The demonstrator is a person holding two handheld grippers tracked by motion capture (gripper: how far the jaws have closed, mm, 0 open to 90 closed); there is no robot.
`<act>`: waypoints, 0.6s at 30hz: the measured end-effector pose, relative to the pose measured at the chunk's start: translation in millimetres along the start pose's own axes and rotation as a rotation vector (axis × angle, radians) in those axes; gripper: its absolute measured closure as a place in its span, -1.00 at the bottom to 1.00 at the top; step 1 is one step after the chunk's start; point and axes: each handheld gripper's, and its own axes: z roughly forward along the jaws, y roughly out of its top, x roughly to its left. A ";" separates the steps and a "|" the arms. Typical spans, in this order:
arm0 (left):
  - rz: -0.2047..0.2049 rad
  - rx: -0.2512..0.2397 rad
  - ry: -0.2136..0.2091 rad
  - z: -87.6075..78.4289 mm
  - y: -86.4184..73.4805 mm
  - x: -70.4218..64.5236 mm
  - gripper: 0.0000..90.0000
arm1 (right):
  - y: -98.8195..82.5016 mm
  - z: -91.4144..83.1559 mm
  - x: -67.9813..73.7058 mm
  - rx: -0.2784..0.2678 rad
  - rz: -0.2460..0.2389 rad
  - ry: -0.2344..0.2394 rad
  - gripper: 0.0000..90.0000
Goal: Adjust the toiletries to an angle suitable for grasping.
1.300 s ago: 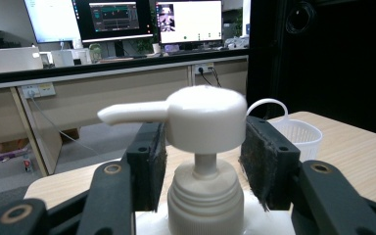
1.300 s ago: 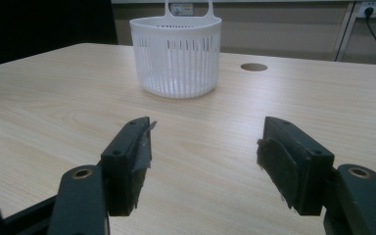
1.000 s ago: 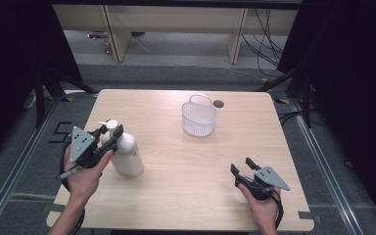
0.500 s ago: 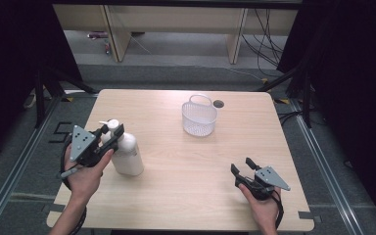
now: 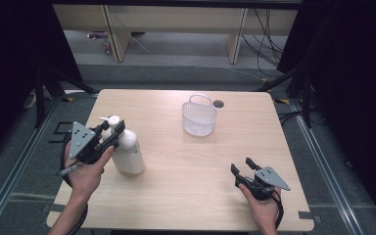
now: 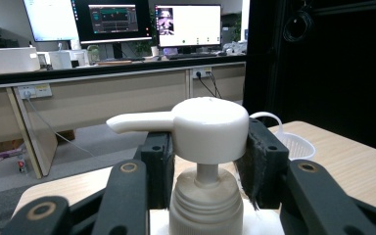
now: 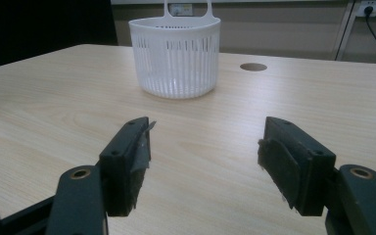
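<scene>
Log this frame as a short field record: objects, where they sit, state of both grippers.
work surface: wooden table
held item: white pump bottle, upright, near the table's left edge
left gripper: shut on the pump bottle, fingers on either side of the pump head
right gripper: open, nothing between its fingers, low over the table's right front
other item: white slotted basket, upright, at table's far middle, apart from both grippers

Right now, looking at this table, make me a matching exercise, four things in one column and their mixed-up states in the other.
Things:
1. left gripper
2. right gripper
3. pump bottle
4. white basket

States:
A. stands empty at the far side of the table
B. jaws open, nothing between them
C. upright near the left edge, gripped at its pump head
D. jaws closed on the pump head

Pairs: 1-D, 2-B, 3-C, 4-A
</scene>
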 end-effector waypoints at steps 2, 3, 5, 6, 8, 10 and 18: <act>-0.006 -0.009 0.000 0.2 1.1 -0.2 0.32 | 0.0 0.1 0.1 -0.001 -0.002 0.001 -0.20; -0.006 -0.011 0.000 0.1 1.7 0.0 0.32 | -0.1 0.2 -0.4 -0.003 -0.009 0.001 -0.20; -0.007 -0.016 0.004 0.2 2.8 -0.1 0.32 | -0.1 0.3 -0.4 -0.003 -0.009 0.001 -0.20; -0.007 -0.016 0.006 0.3 3.4 -0.1 0.32 | -0.1 0.3 -0.4 -0.003 -0.008 0.000 -0.20; -0.006 -0.021 0.009 0.5 4.5 -0.3 0.32 | -0.1 0.2 -0.2 -0.002 -0.006 0.003 -0.20; -0.006 -0.024 0.012 0.8 5.5 -0.4 0.32 | -0.1 0.2 -0.1 -0.001 -0.006 0.003 -0.20; -0.003 -0.026 0.021 1.8 8.1 -3.1 0.32 | -0.1 0.4 0.0 0.000 -0.004 0.005 -0.20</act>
